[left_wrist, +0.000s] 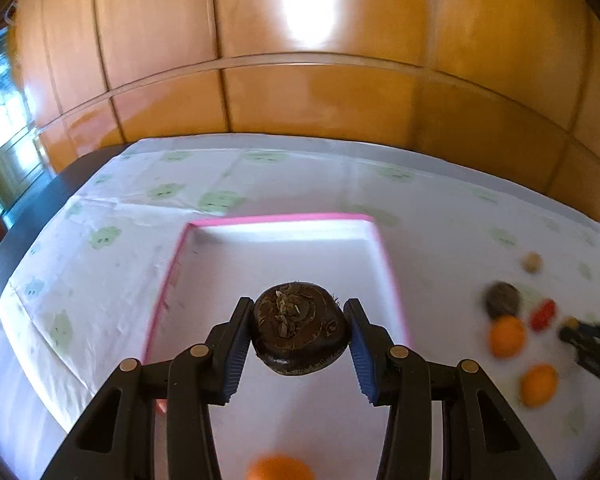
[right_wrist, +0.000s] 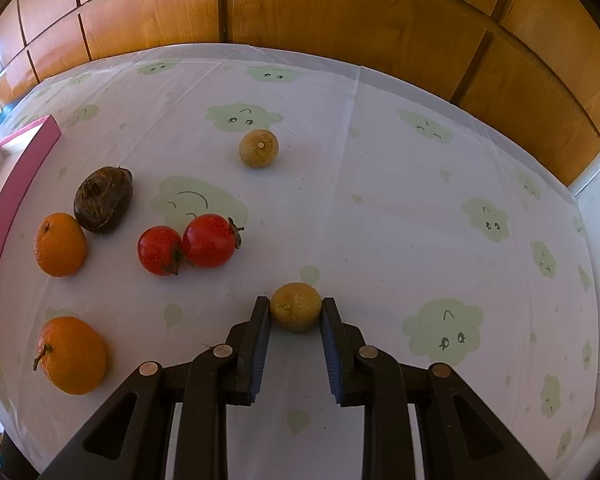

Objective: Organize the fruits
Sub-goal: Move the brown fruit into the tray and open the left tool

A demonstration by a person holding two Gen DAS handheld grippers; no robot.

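My left gripper (left_wrist: 299,330) is shut on a dark brown water chestnut (left_wrist: 300,328) and holds it above the white tray with the pink rim (left_wrist: 280,219). An orange (left_wrist: 280,469) lies in the tray at the bottom edge of that view. My right gripper (right_wrist: 295,310) is shut on a small yellow-brown round fruit (right_wrist: 296,306) that rests on the tablecloth. On the cloth to its left lie two red tomatoes (right_wrist: 188,248), a second water chestnut (right_wrist: 103,199) and two oranges (right_wrist: 60,244) (right_wrist: 72,355). Another yellow-brown fruit (right_wrist: 259,148) sits farther back.
The table wears a white cloth with pale green cloud faces (right_wrist: 444,330). Glossy wooden panels (left_wrist: 300,92) stand right behind the far table edge. The tray's pink side (right_wrist: 16,188) borders the fruits on the left of the right wrist view. The right gripper (left_wrist: 592,344) shows blurred at the left wrist view's right edge.
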